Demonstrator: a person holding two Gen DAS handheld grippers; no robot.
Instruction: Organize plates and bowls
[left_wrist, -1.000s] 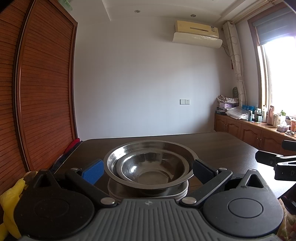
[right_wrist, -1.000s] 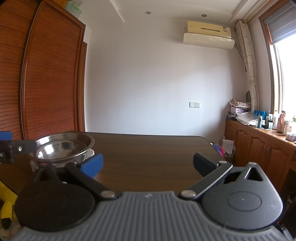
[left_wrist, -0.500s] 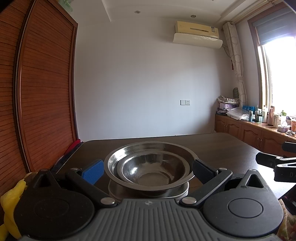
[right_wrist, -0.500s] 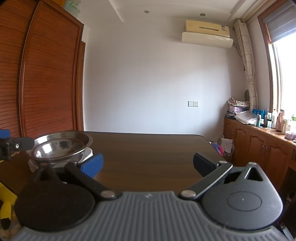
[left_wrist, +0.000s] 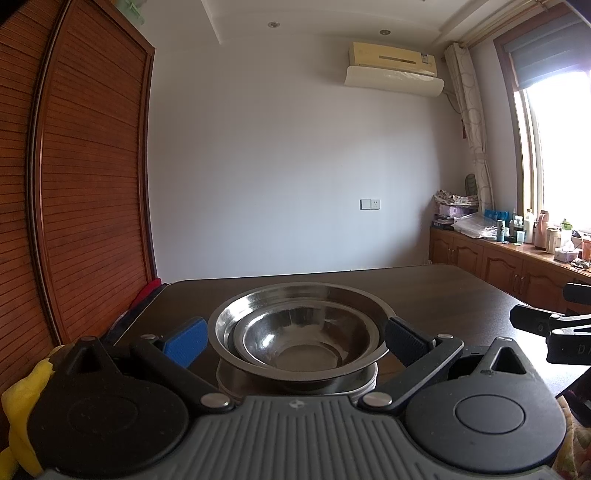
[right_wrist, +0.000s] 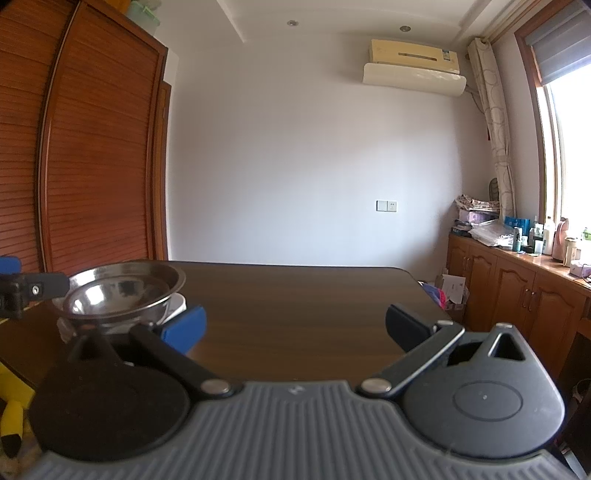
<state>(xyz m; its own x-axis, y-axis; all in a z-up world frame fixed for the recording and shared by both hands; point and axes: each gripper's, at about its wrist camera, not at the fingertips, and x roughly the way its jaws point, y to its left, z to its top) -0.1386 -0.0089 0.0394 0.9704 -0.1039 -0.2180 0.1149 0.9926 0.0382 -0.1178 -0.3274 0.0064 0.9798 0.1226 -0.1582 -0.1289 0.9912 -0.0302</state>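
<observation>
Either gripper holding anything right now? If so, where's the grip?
Nothing held. The left gripper is open, its fingers flanking the steel bowl stack without clamping. The right gripper is open over bare table.

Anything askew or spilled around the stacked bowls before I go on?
Nothing stands out. The smaller steel bowl sits nested level inside the larger steel bowl, on white plates on the dark table. No spill shows. Left gripper and right gripper are both open, holding nothing.

large steel bowl (left_wrist: 221, 325): shiny, upright, top of stack | smaller steel bowl (left_wrist: 295, 339): nested inside it, upright | white plates (left_wrist: 365, 380): stacked beneath, flat on bench (left_wrist: 443, 295), near its left edge
</observation>
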